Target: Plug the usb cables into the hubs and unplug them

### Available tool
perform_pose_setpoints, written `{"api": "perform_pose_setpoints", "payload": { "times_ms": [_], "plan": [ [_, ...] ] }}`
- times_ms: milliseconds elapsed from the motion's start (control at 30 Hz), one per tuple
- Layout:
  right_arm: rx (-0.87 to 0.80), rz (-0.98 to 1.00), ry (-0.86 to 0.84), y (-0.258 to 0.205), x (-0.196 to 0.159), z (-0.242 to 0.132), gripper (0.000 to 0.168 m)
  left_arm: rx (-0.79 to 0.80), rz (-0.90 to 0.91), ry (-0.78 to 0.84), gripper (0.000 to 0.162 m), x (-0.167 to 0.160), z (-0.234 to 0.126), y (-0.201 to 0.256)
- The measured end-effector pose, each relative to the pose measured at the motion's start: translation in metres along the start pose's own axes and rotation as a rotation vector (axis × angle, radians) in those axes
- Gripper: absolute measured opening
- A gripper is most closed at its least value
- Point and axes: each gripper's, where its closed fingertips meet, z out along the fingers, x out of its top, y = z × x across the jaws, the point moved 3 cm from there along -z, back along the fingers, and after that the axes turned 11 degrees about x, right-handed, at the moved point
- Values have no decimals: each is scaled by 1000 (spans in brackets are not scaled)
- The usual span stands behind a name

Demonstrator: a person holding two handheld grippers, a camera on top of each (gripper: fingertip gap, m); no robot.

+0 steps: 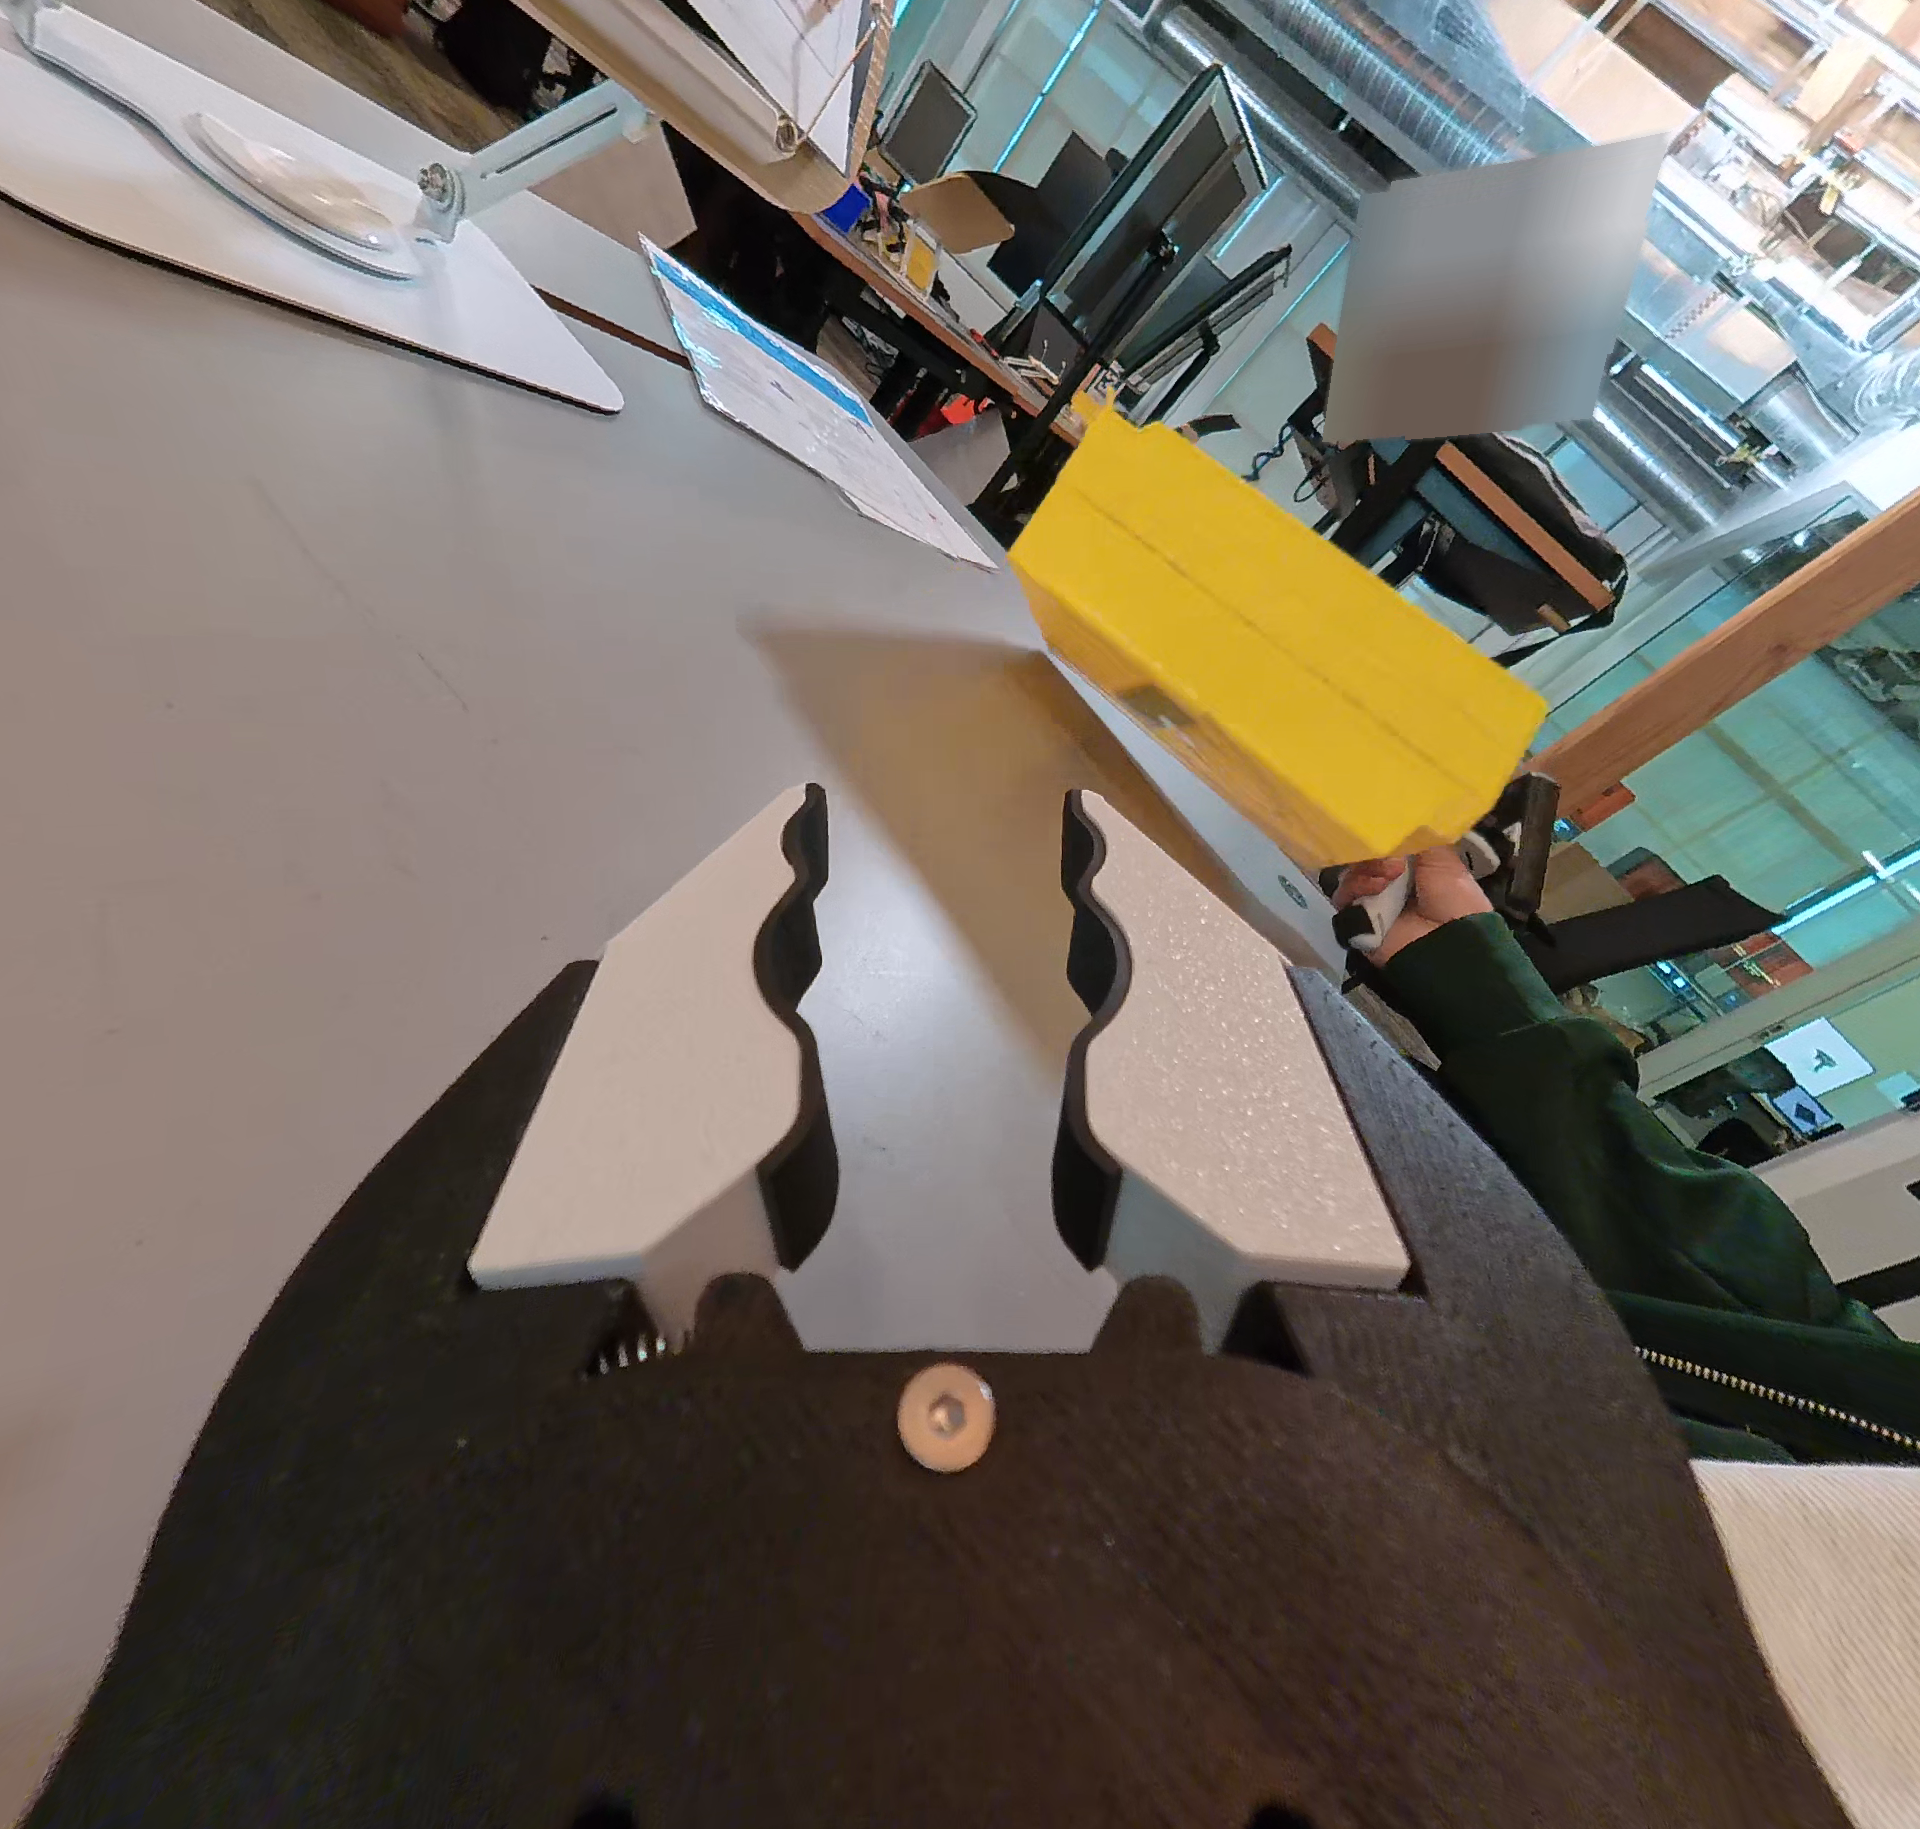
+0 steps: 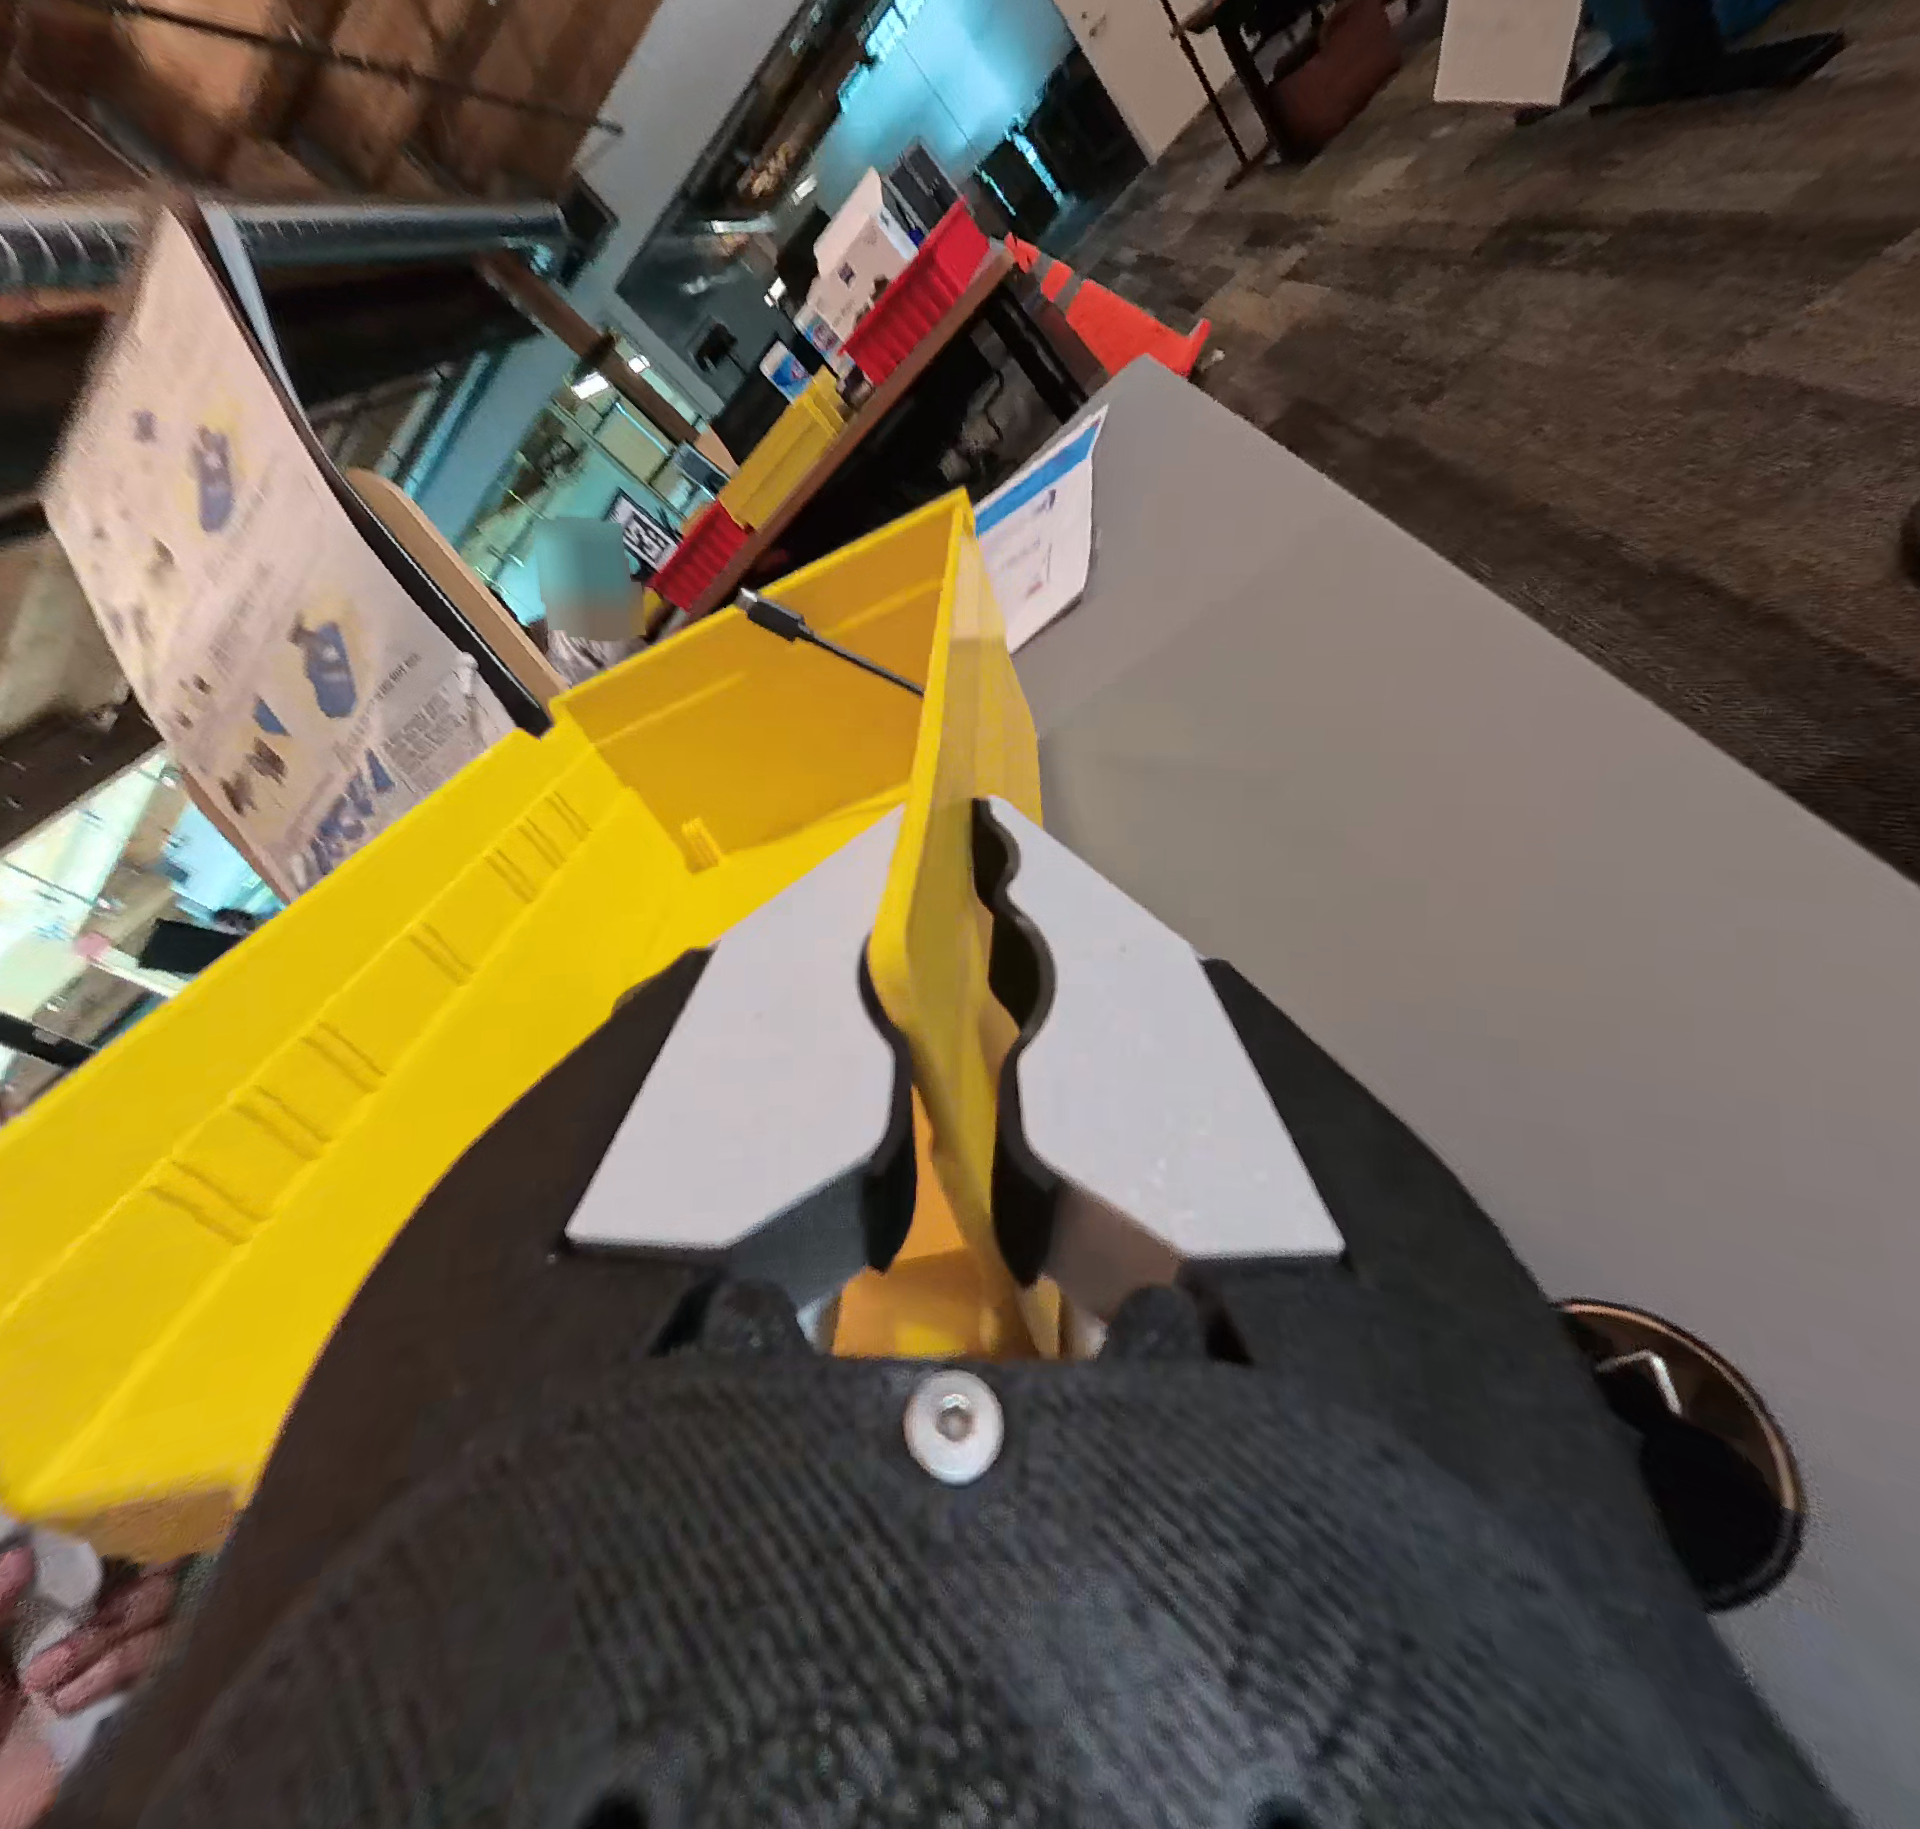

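The left tongs (image 1: 943, 823) hover spread and empty over the bare grey tabletop (image 1: 312, 740), fingers aimed along it. Off to their right, the yellow bin (image 1: 1268, 626) hangs tilted just above the tabletop's edge, its long axis running away from the person. The right tongs (image 2: 940, 844) are pressed onto that bin's side wall (image 2: 961, 719), carrying it. Inside, a black usb cable (image 2: 821, 636) pokes up near the far end. No hub shows anywhere. I'd judge the right hand is the nearer one; the bin must come down first.
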Motion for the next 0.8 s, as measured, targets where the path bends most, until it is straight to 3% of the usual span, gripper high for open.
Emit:
{"api": "perform_pose_setpoints", "payload": {
  "times_ms": [167,567,800],
  "plan": [
    [37,21,13,-3,1,0,3,0,-1,-5,44,-1,0,0],
    [-35,-227,-51,-11,-4,9,4,2,0,-12,43,-2,1,0],
    [-142,-316,-197,1,-21,15,5,3,2,-17,43,-3,1,0]
  ]
}}
